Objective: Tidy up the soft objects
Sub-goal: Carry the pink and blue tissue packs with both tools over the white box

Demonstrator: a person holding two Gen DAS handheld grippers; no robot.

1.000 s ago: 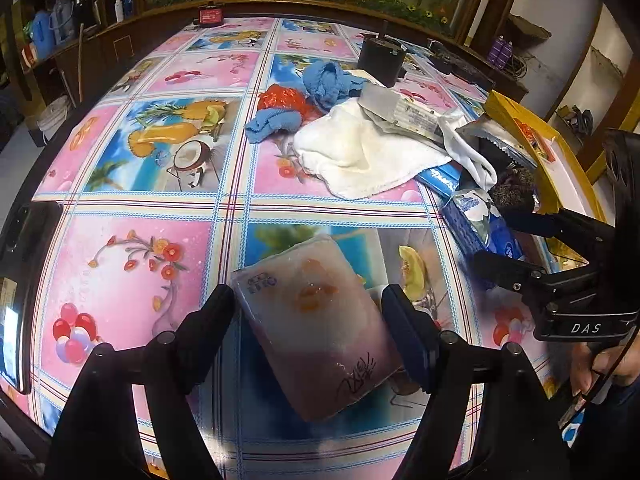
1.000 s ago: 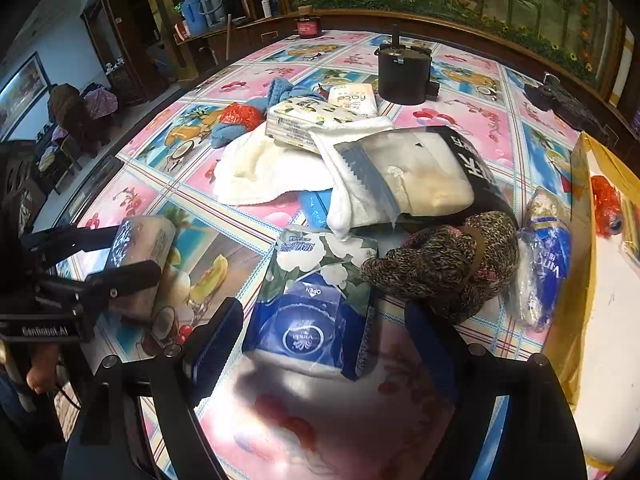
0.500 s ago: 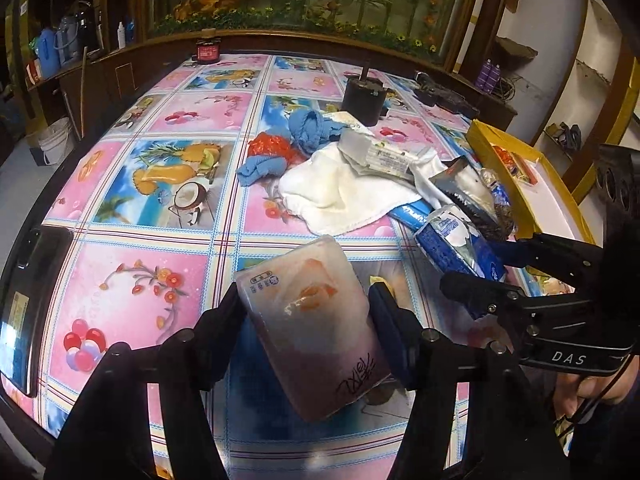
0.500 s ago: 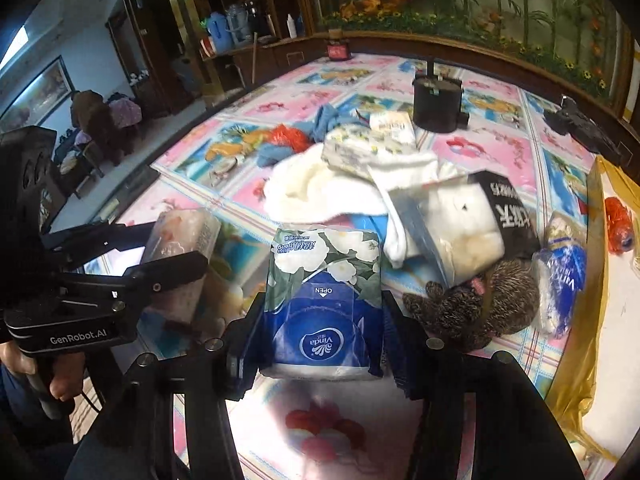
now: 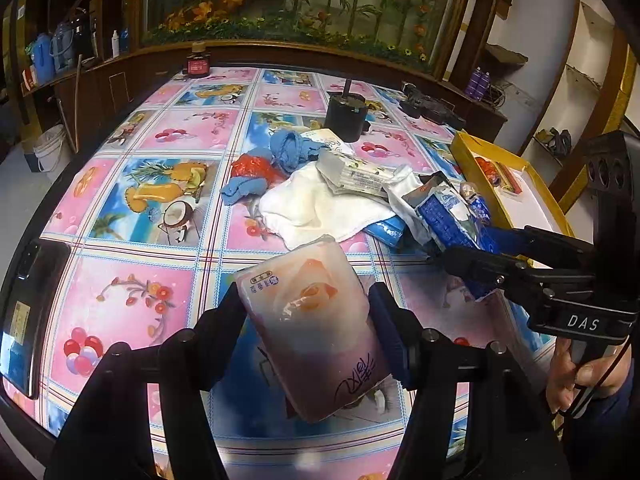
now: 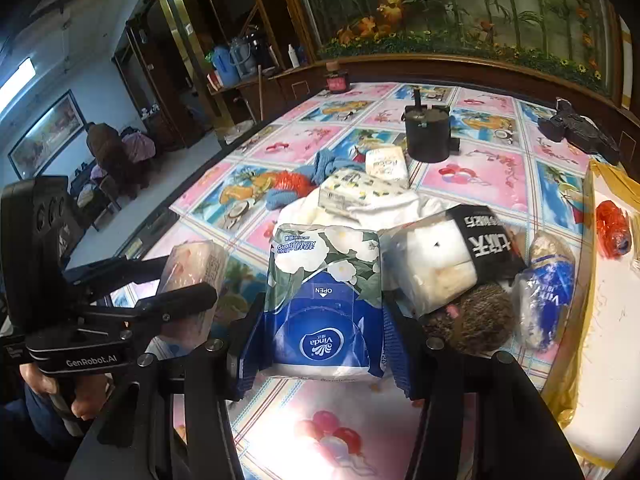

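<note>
Pinching a pink tissue pack (image 5: 312, 320), the left gripper (image 5: 306, 312) hangs at nine o'clock of the right gripper (image 6: 320, 320), whose fingers clamp a blue Vinda tissue pack (image 6: 324, 300).

The left black matte plastic two-finger tool (image 5: 306, 312) has angular arms joined by round silver screw heads and dark blue ribbed pads (image 5: 386, 332). The right black tool (image 6: 322, 332), built alike, has blue ridged pads (image 6: 248, 344). One body reads "DAS" in white, the other "GenRobot.AI". A thin black cable trails beside a hand (image 5: 576, 376) on the pistol grip, a dark blue sleeve below it.
</note>
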